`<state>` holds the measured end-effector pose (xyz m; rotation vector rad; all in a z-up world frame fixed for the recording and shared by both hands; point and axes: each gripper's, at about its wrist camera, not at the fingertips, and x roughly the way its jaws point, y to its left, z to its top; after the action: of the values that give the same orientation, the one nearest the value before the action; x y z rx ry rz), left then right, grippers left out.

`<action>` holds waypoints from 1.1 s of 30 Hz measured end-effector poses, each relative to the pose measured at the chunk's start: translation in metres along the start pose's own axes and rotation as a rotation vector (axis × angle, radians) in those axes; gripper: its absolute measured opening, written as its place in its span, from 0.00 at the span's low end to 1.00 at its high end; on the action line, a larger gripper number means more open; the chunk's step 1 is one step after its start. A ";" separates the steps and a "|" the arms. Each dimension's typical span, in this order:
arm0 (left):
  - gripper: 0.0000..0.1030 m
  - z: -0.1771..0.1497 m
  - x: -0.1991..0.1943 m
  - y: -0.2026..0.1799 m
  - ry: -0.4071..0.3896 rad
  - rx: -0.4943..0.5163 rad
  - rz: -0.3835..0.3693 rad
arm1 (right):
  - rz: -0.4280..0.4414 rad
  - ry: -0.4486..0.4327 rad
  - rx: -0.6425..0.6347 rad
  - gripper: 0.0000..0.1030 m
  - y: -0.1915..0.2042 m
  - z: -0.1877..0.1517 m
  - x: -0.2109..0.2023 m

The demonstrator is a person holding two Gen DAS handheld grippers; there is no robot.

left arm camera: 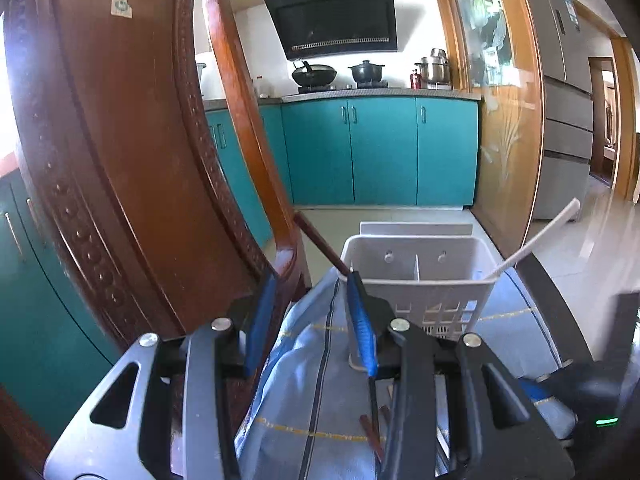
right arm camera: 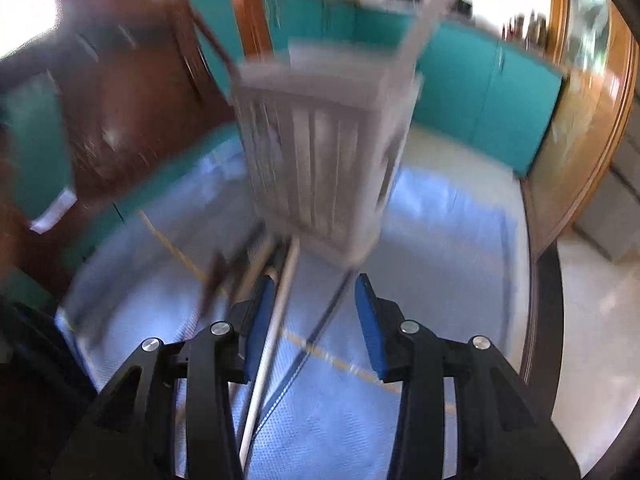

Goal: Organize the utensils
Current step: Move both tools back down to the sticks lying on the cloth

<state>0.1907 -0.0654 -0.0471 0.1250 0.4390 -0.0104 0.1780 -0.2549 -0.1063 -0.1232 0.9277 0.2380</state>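
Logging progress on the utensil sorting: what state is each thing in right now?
Left hand-held gripper: open, holding nothing.
Right hand-held gripper: open, over a white chopstick.
Holder: upright on the cloth.
White chopstick in holder: leaning right.
Brown chopstick in holder: leaning left.

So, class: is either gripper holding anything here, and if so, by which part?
Nothing is held. The left gripper and the right gripper are both open; a white chopstick merely lies between the right gripper's fingers.
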 end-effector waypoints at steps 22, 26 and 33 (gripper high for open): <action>0.42 -0.036 0.033 0.009 0.284 -0.007 -0.091 | 0.044 0.123 0.256 0.01 -0.040 -0.027 0.020; 0.32 -0.056 0.064 0.012 0.492 -0.063 -0.185 | 0.094 0.083 0.154 0.06 -0.018 -0.025 0.017; 0.30 -0.079 0.090 0.016 0.649 -0.120 -0.206 | 0.101 0.089 0.049 0.17 0.019 -0.016 0.036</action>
<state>0.2394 -0.0386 -0.1543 -0.0411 1.0979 -0.1486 0.1813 -0.2344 -0.1451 -0.0414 1.0286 0.3053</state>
